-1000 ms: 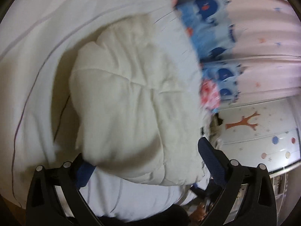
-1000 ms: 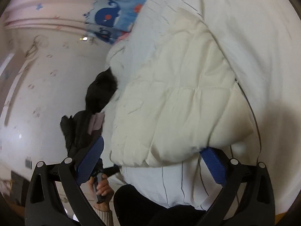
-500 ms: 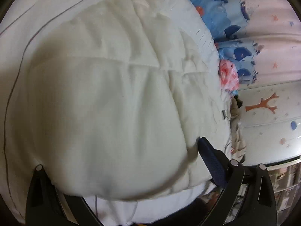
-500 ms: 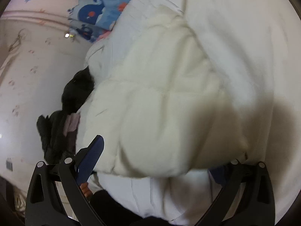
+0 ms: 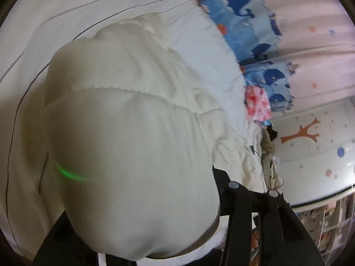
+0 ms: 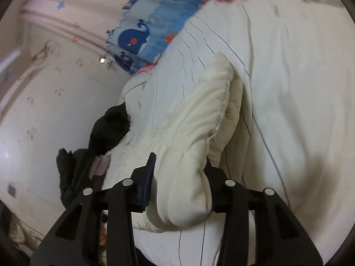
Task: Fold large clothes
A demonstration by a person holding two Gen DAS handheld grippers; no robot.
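Observation:
A cream quilted puffy jacket [image 5: 124, 133] lies on a white bed cover [image 5: 66, 6] with thin dark stripes. In the left wrist view it bulges over the left gripper [image 5: 144, 228]; only the right finger [image 5: 224, 190] shows, pressed against the fabric, and the left finger is hidden under it. In the right wrist view the right gripper [image 6: 180, 175] has its jaws closed on a thick fold of the jacket [image 6: 199, 133], blue pads squeezing it from both sides.
A blue whale-print blanket [image 5: 250, 26] and a pink cloth [image 5: 257, 106] lie at the bed's far side. Black clothes [image 6: 106, 130] sit by the bed edge near a white wall [image 6: 44, 110]. Shelves [image 5: 328, 226] stand at lower right.
Both grippers went from open around the jacket's edge to closed on it. The right gripper now pinches a bunched fold; the jacket has been gathered up.

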